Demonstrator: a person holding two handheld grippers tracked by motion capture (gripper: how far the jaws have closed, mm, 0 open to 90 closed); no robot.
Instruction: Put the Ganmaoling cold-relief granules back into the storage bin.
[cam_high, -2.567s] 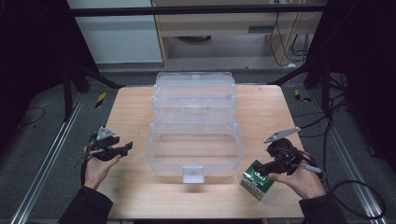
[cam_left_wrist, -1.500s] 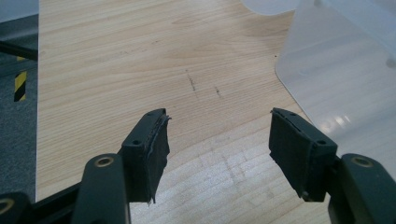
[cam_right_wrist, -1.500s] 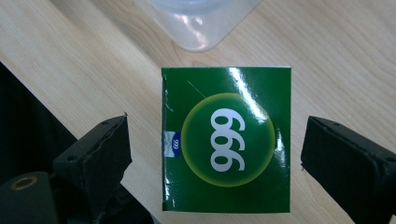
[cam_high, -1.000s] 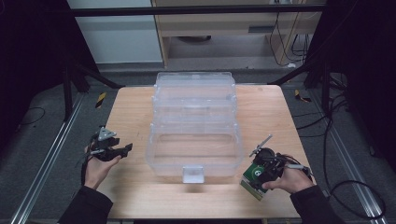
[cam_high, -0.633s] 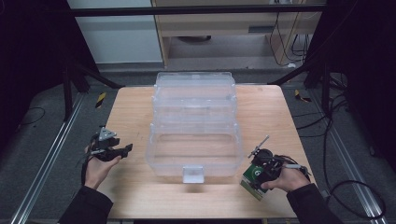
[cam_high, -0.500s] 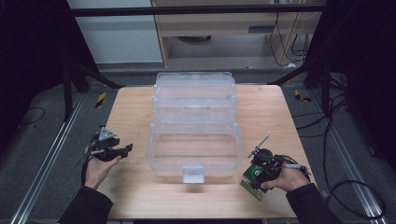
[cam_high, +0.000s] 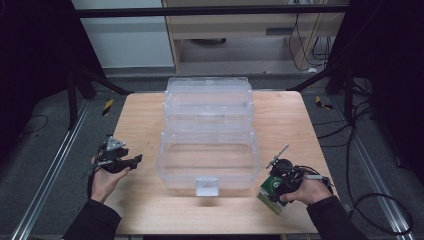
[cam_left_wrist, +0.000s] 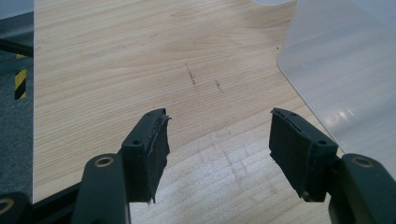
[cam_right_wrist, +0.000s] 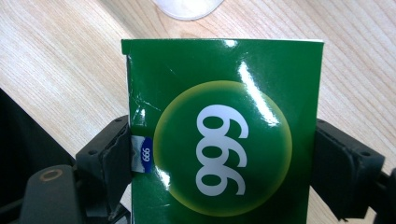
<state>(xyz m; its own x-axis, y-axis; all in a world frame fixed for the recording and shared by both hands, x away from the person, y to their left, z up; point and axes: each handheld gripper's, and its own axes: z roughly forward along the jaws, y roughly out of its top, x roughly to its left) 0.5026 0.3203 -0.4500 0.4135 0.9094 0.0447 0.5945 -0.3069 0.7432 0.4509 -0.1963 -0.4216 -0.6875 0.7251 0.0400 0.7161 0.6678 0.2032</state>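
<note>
Jaws clamp green box (cam_right_wrist: 224, 140), clear bin (cam_high: 207, 150) empty

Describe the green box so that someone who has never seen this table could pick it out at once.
Start at the clear plastic organiser in the middle of the wooden table, then go to the table's near right corner. There the right gripper has its jaws against both sides of the green box. It is glossy green and bears white digits, 999, in a yellow-rimmed circle.

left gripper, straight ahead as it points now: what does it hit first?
The left gripper, jaws open, probably meets bare wooden table first; the clear plastic box sits off to one side of that line. Depth is unclear.
</note>
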